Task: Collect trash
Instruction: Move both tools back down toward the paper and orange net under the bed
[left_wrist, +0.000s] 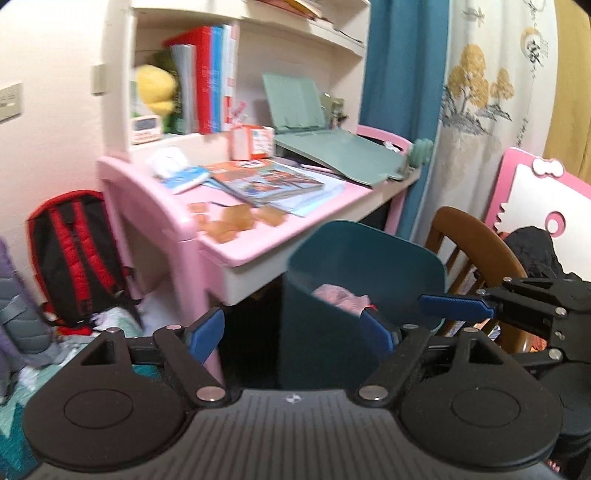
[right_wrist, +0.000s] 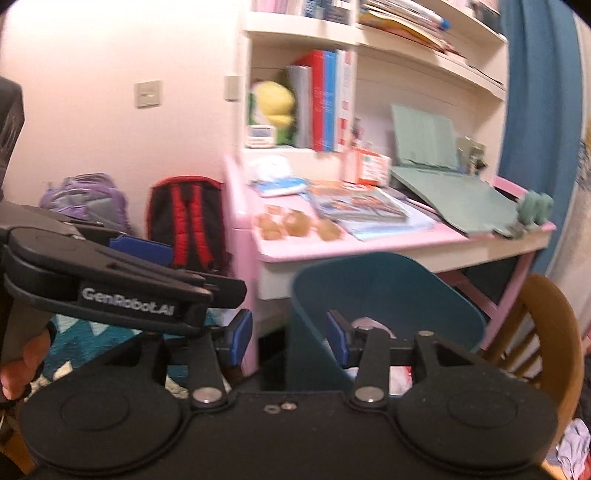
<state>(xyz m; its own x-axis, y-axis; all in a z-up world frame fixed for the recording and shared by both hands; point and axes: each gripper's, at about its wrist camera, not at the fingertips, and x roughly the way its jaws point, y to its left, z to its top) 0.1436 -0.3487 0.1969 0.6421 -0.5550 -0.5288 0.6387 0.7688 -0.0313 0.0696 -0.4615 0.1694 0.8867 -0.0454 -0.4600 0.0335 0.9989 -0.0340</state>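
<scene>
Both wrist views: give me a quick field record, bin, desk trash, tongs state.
bin: teal bin on the floor in front of the pink desk, pinkish crumpled stuff inside
desk trash: brown translucent wrappers near the desk's front edge, apart from the books
left tongs: open, nothing between the pads
right tongs: open, nothing held; near rim of the bin seen between the jaws
other: red-and-black backpack beside the desk; wooden chair right of the bin
</scene>
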